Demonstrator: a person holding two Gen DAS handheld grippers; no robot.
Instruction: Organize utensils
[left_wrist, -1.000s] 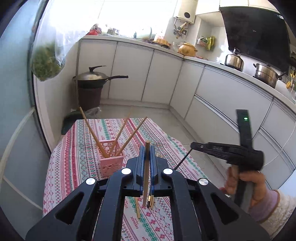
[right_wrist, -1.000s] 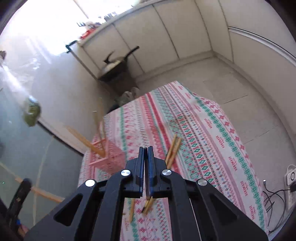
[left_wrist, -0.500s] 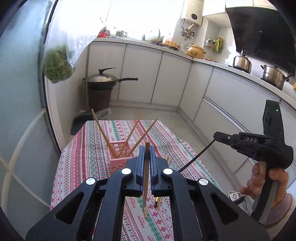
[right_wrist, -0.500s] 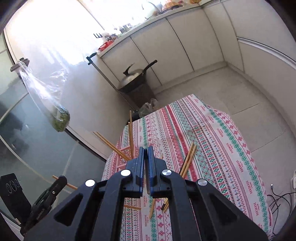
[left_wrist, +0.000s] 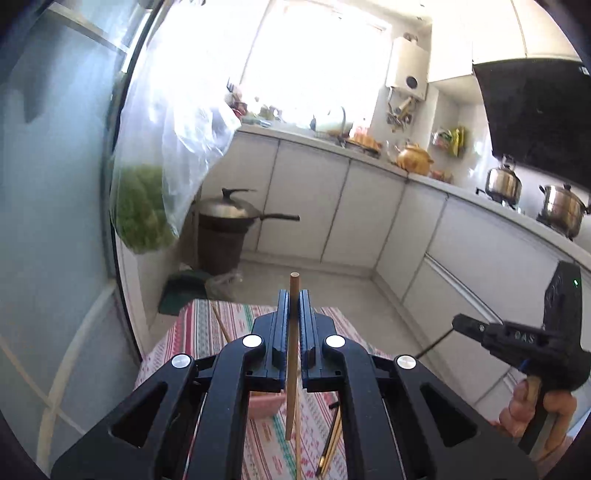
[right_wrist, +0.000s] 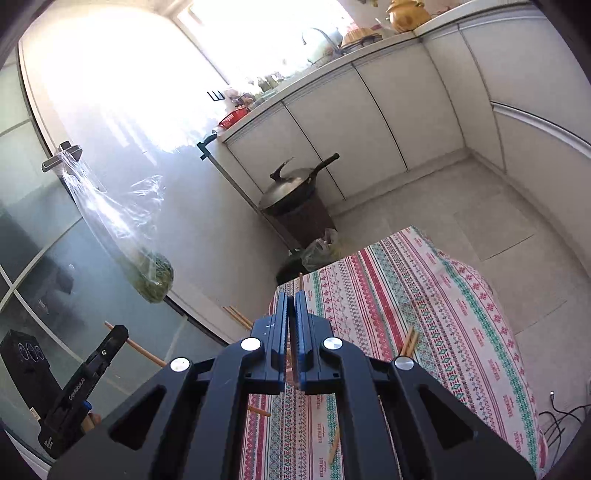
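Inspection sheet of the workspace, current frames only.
Surface: table under a patterned cloth, cloth lies flat.
Job's things: pink holder, mostly hidden behind the left gripper; loose chopsticks lying on the cloth.
Clutter: nothing seen.
Grippers: left gripper shut on a wooden chopstick, held upright; right gripper shut on a thin dark chopstick.
Cables: cables on the floor beside the table.
Surroundings: wok on a bin, hanging bag of greens, pots on the counter.

place: home kitchen | evidence: cabinets (left_wrist: 306, 199), steel pots (left_wrist: 561, 210), range hood (left_wrist: 535, 118), wok (right_wrist: 295, 184)
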